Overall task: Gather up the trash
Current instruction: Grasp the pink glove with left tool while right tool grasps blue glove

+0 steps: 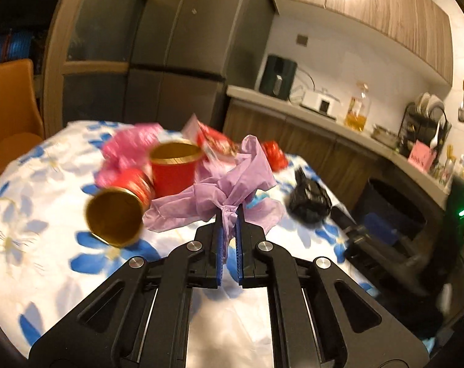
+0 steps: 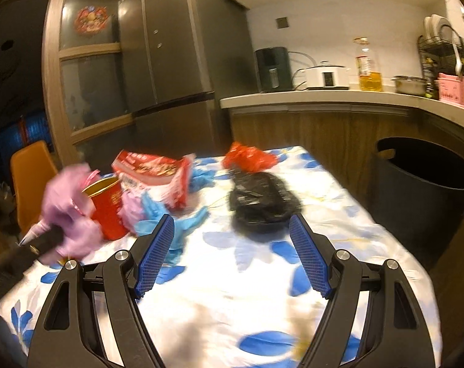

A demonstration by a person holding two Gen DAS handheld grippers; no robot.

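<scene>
Kitchen table [image 2: 232, 291] under a flowered cloth, littered with trash. Left gripper [image 1: 230, 217] is clamped on a thin twist of the purple bag [image 1: 232, 181]; right gripper [image 2: 232, 242] gapes empty near the black bag [image 2: 259, 202]. Risk: the twist slipping, or the trailing bag toppling the red cup [image 1: 173, 168].

Thin crinkled lilac plastic bag [image 1: 232, 184], glossy red paper cup [image 1: 173, 168] with gold-foil lining, crumpled shiny black plastic bag [image 2: 262, 205], smooth satiny floral tablecloth [image 2: 232, 291], matt black bin [image 2: 422, 184], ribbed blue gripper pads [image 2: 308, 260].
</scene>
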